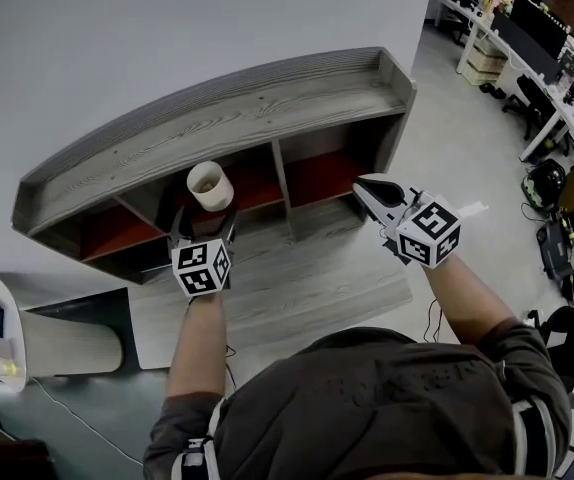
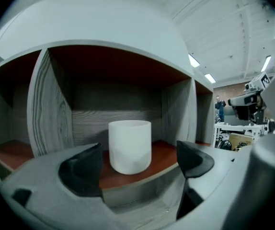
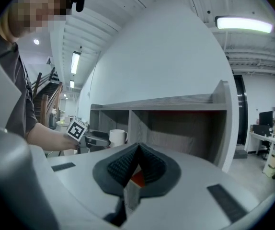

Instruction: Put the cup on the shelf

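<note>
Cup [image 2: 130, 146] stands on shelf [image 1: 217, 118].
We note left gripper [image 1: 204, 236] jaws wide apart, cup just ahead, untouched; right gripper [image 3: 136, 150] jaws closed, empty.

Head view steep down; gripper views level, left close, right farther; all share shelf [image 1: 237, 118].

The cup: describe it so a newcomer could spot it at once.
Find the grey wood-grain shelf unit against the white wall. In its middle compartment, near the front of the red floor, stands the cup, between the open left tongs. It is the one plain white cylinder among grey and red surfaces.
</note>
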A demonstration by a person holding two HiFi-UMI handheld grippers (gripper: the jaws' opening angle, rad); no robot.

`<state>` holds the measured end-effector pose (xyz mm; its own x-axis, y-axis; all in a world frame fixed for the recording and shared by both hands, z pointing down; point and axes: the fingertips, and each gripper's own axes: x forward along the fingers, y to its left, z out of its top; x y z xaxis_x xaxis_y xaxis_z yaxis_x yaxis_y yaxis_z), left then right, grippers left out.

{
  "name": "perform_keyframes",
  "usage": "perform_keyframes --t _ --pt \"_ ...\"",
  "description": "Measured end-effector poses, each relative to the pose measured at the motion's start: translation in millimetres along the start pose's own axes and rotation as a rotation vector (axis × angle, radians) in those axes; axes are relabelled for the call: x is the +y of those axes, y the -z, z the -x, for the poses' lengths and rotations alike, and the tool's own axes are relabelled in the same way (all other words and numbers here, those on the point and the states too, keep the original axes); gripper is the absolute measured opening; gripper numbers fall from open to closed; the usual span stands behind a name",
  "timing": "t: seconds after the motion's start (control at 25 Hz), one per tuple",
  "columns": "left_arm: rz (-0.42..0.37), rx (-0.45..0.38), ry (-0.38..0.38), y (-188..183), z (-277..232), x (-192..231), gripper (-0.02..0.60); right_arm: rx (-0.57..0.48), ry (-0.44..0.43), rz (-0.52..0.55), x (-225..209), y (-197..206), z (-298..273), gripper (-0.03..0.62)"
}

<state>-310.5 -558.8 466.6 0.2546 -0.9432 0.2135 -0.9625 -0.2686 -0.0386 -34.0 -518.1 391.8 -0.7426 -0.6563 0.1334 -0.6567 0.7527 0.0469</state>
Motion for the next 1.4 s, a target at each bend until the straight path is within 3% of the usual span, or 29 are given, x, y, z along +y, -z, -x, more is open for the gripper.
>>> perform_keyframes --t 0.24,0.64,0.68,0.76,0.8,1.16,1.4 --pt "0.025 -0.054 0.157 4 18 -91 0.443 -0.006 0.078 -0.012 -24 8 54 -0.008" --pt "0.006 -0.146 0.630 -36 29 -297 0.423 -0.013 0.267 -0.035 -59 24 195 -0.008" --pt "0.009 -0.152 0.660 -36 32 -313 0.401 -0.015 0.285 -0.036 -60 27 209 -0.008" --pt "0.011 -0.162 0.709 -33 38 -346 0.278 -0.018 0.323 -0.036 -61 35 240 -0.008" --pt "0.009 -0.162 0.737 -32 41 -365 0.248 -0.019 0.344 -0.038 -63 40 258 -0.008" --pt "0.011 -0.179 0.997 -38 68 -514 0.173 -0.017 0.528 -0.059 -76 63 407 -0.008" --pt "0.020 -0.179 1.114 -40 84 -599 0.092 -0.002 0.638 -0.077 -80 78 495 -0.008"
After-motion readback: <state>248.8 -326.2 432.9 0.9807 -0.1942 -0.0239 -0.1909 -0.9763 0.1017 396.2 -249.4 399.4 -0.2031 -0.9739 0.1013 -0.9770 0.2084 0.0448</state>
